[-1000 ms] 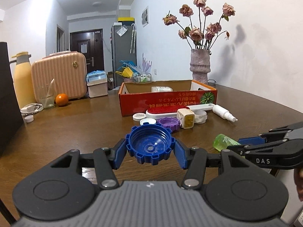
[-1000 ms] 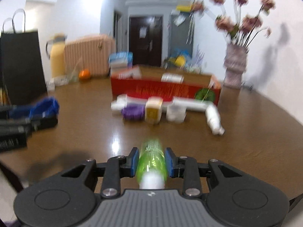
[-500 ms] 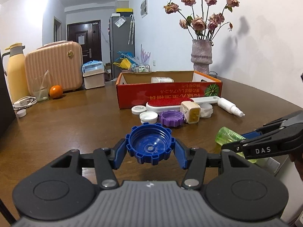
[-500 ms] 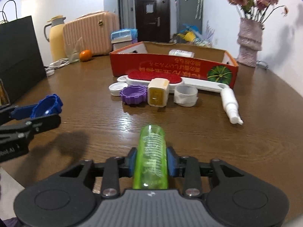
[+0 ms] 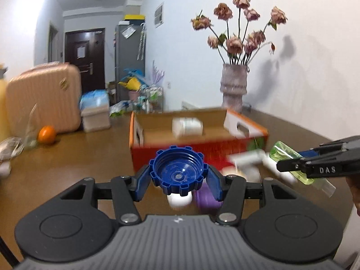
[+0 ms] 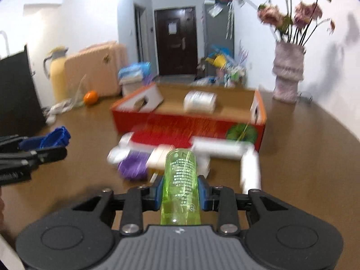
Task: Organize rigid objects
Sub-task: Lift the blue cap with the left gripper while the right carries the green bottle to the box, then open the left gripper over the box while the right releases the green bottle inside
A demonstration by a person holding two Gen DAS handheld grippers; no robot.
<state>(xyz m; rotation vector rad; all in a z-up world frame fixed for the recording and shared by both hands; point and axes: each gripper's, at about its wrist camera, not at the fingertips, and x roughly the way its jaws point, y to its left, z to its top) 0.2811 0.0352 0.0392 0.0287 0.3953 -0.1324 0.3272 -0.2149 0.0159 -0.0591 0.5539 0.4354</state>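
Both grippers are carrying their loads closer to the box [image 5: 139, 135] than a second ago, which is now looming larger, the items in front of it sliding under the fingers. Left gripper [image 5: 178, 175] is pinching the blue cap [image 5: 178, 173] by its notched rim, open side facing the camera, held clear above the table [image 5: 78, 157], in front of the box's near wall. Right gripper [image 6: 180, 191] is squeezing the green bottle [image 6: 181, 180] around its middle, its length running forward between the pads toward the box.

Inside the box a white jar [image 6: 200, 101] is lying on its side near the back, leaving bare cardboard floor in front and to both sides. Just before the near wall a red brush [image 6: 166, 138], purple cap [image 6: 132, 166] and white bottle [image 6: 249, 171] are crowding the table, all blurred. A vase [image 6: 288, 76] is standing well right of the box, near the wall.
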